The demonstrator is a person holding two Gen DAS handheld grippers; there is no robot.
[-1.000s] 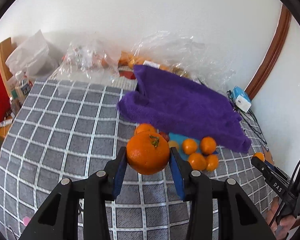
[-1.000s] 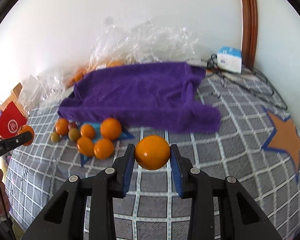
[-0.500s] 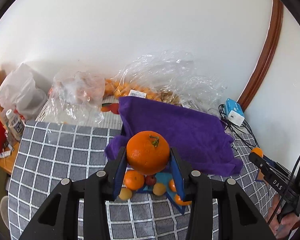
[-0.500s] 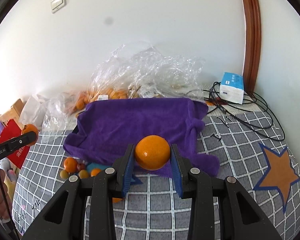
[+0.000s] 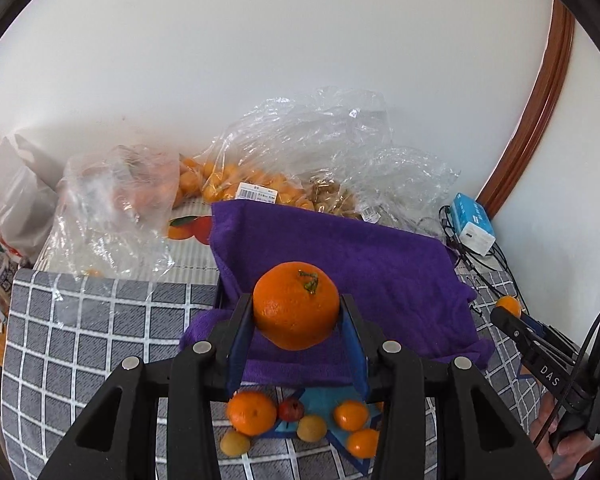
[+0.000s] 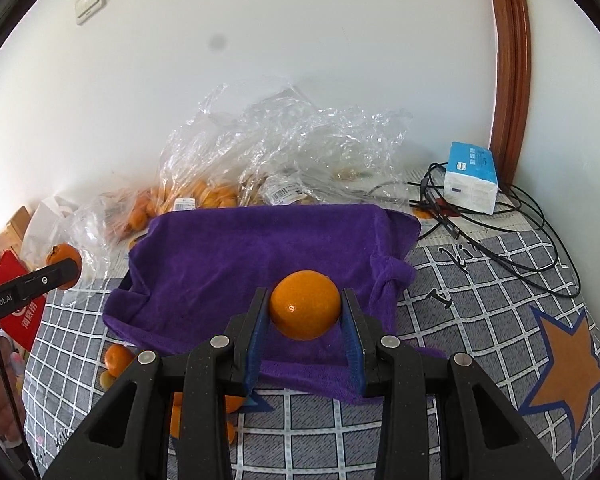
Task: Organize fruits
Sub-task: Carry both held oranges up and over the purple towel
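My left gripper point(image 5: 296, 316) is shut on a large orange with a green stem point(image 5: 296, 305) and holds it in the air above the purple towel point(image 5: 352, 264). My right gripper point(image 6: 305, 312) is shut on a smooth orange point(image 6: 305, 305), also above the purple towel point(image 6: 236, 256). Several small oranges and other small fruits point(image 5: 296, 420) lie loose on the checked cloth in front of the towel. The right gripper also shows at the right edge of the left wrist view point(image 5: 512, 312), and the left gripper at the left edge of the right wrist view point(image 6: 62, 268).
Clear plastic bags of oranges point(image 5: 236, 184) lie behind the towel by the white wall. A blue-and-white tissue pack point(image 6: 470, 180) and black cables point(image 6: 532, 236) lie at the back right. A red bag point(image 6: 18, 308) and white bags point(image 5: 12, 196) stand at the left. The checked cloth point(image 6: 480, 300) has an orange star.
Both grippers have risen and pulled back with their oranges, so the towel and loose fruits now sit lower in view and more wall shows.
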